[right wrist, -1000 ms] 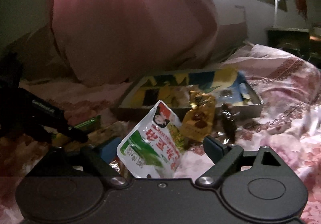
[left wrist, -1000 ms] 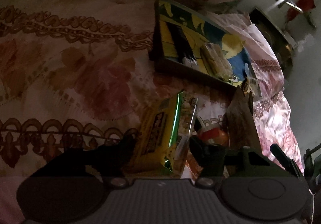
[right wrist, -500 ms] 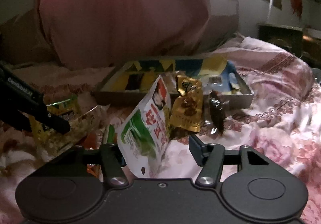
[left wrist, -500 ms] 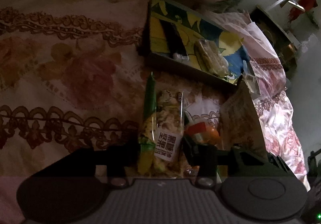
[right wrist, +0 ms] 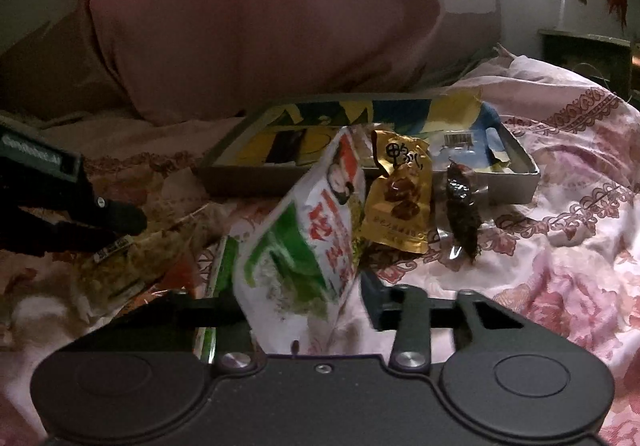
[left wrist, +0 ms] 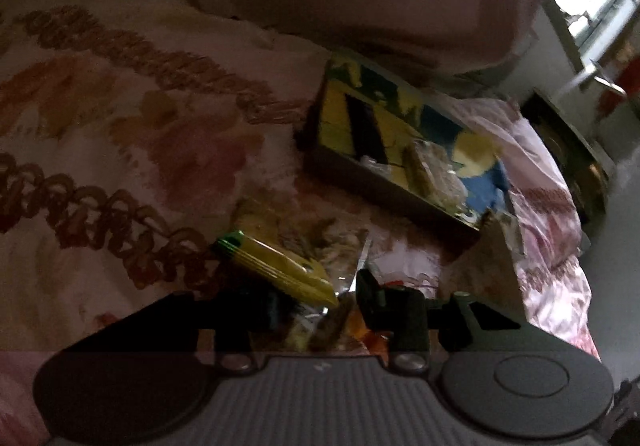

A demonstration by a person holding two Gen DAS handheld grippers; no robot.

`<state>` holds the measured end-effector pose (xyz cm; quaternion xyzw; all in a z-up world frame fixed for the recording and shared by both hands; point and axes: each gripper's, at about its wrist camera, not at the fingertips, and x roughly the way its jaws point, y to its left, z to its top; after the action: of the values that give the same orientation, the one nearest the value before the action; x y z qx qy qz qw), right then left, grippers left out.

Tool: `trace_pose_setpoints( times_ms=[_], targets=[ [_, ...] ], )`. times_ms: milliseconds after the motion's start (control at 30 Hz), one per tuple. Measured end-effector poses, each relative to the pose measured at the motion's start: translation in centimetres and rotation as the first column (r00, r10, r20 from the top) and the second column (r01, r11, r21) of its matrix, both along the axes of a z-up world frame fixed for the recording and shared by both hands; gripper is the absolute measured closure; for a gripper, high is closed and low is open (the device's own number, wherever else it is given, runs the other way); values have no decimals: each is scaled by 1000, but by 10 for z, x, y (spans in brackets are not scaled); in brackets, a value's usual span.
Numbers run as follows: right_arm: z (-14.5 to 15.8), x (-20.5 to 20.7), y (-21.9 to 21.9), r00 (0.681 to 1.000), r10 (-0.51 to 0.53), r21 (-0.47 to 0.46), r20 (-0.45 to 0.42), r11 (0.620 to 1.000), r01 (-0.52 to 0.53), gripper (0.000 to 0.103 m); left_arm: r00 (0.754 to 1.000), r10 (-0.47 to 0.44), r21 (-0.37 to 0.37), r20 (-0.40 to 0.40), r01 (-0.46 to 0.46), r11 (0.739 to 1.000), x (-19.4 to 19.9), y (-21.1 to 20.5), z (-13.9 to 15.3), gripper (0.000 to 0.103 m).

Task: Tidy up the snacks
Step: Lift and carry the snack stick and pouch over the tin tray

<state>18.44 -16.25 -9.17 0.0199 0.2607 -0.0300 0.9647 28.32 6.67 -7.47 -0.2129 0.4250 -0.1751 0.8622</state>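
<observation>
My left gripper point(left wrist: 316, 300) is shut on a yellow-green snack packet point(left wrist: 280, 266), held tilted just above the floral bedspread. The same packet point(right wrist: 120, 266) shows in the right wrist view, under the left gripper's black finger point(right wrist: 116, 216). My right gripper point(right wrist: 306, 306) stands around a white-green snack bag point(right wrist: 304, 242); the jaws are partly closed and the right finger is apart from the bag. A shallow tray point(left wrist: 384, 186) point(right wrist: 248, 182) with yellow-blue print lies ahead with a few snacks in it. A gold packet point(right wrist: 400, 198) and a dark wrapped snack point(right wrist: 464, 214) lean on its front wall.
A large pink pillow point(right wrist: 260, 18) rises behind the tray. The bedspread point(right wrist: 560, 266) is rumpled on the right. An orange-red wrapper point(left wrist: 392, 282) and a brown bag point(left wrist: 488, 270) lie by my left gripper. A dark cabinet point(right wrist: 588, 58) stands at far right.
My left gripper has lifted and turned the yellow-green packet from upright to slanting. My right gripper's jaws have narrowed around the white-green bag, which now stands more upright.
</observation>
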Motion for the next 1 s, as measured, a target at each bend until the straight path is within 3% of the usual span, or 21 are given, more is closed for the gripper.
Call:
trace_pose_setpoints(
  times_ms=[67, 167, 400, 500, 633, 800, 1000],
  targets=[
    [-1, 1, -1, 1000, -2, 6, -5, 1000, 2, 65, 999, 29, -29, -20, -29, 999, 2, 5, -4, 59],
    [-2, 2, -2, 1000, -3, 11, -10, 1000, 3, 64, 994, 93, -53, -50, -96, 994, 0, 14, -10, 37],
    [-4, 6, 0, 1000, 22, 16, -19, 1000, -22, 58, 975, 204, -180, -86, -217, 960, 4, 39, -24, 35],
    [-5, 10, 1, 1000, 19, 11, -18, 1000, -19, 58, 970, 229, -192, -83, -241, 951, 5, 43, -27, 35],
    [-6, 10, 2, 1000, 8, -3, -23, 1000, -8, 64, 961, 271, -129, -59, -277, 952, 5, 41, -27, 67],
    [-6, 8, -1, 999, -29, -1, -23, 1000, 29, 83, 959, 281, -113, -28, -283, 953, 2, 40, -26, 72],
    [-4, 5, 1, 1000, -14, 12, -15, 1000, 14, 90, 975, 194, -19, 109, -193, 981, -11, 17, -6, 84]
  ],
)
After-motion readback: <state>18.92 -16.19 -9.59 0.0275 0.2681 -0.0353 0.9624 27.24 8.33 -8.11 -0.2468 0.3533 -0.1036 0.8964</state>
